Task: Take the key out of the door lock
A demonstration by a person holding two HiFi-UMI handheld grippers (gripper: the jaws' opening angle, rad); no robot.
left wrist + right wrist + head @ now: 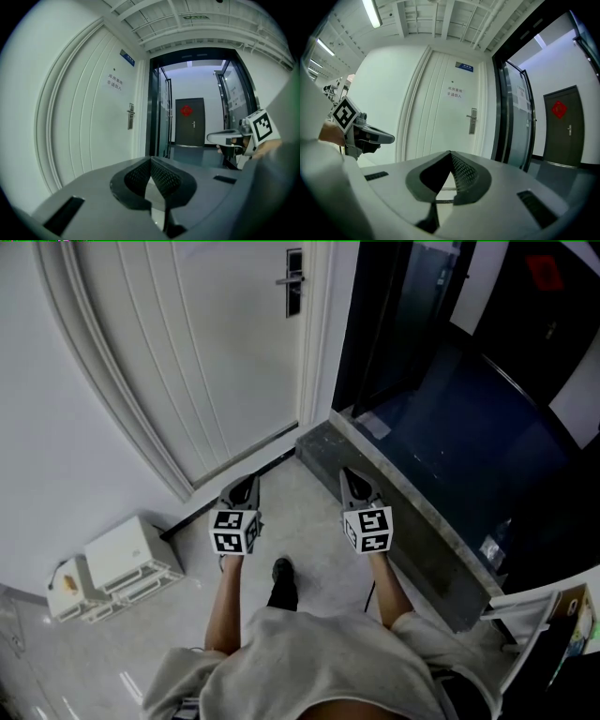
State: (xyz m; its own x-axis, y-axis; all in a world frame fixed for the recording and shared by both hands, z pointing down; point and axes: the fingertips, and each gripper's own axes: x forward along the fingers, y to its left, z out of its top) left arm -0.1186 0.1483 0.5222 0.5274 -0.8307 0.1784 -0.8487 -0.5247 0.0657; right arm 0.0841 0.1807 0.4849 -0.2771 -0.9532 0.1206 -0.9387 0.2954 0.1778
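While left gripper point(245, 485), right gripper point(354, 480) are closed, door lock point(293, 282) far beyond jaws

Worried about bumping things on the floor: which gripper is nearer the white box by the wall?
Left. The left gripper is up and to the right of the white box in the head view; the right gripper is farther right, over by the stone step.

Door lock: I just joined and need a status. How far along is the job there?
Nothing looks done yet. Both the left gripper and the right gripper are shut and empty, held low, well short of the white door. The door lock is untouched; any key in it is too small to see. Still to do: walk up, grip the key, pull it out.
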